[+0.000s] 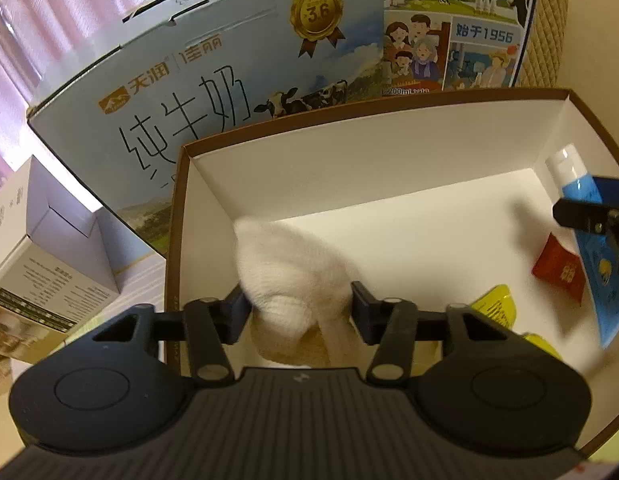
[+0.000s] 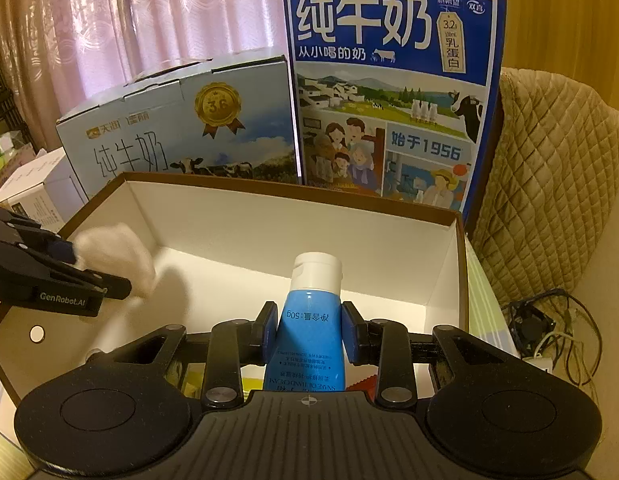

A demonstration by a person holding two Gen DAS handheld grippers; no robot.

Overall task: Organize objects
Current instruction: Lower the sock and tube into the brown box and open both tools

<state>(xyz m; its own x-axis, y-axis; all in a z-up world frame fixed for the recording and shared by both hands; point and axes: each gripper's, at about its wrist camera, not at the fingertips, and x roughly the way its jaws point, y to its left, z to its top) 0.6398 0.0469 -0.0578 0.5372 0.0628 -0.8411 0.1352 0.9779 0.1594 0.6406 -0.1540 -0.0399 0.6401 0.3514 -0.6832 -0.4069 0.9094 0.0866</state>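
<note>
Two milk cartons (image 2: 393, 96) standing behind an open white-lined box (image 1: 349, 152), left hand-held gripper (image 1: 299, 312) pinching a white sock (image 1: 285, 264) over the box's left side, right hand-held gripper (image 2: 309, 332) clamped on a blue hand-cream tube (image 2: 309, 320) — cap forward, above the box — red packet (image 1: 559, 272) and yellow packet (image 1: 495, 306) lying inside.

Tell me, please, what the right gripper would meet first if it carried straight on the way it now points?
Probably the far inner wall of the open box: the right gripper, shut on the blue tube, aims its white cap at it. Depth is unclear.
</note>
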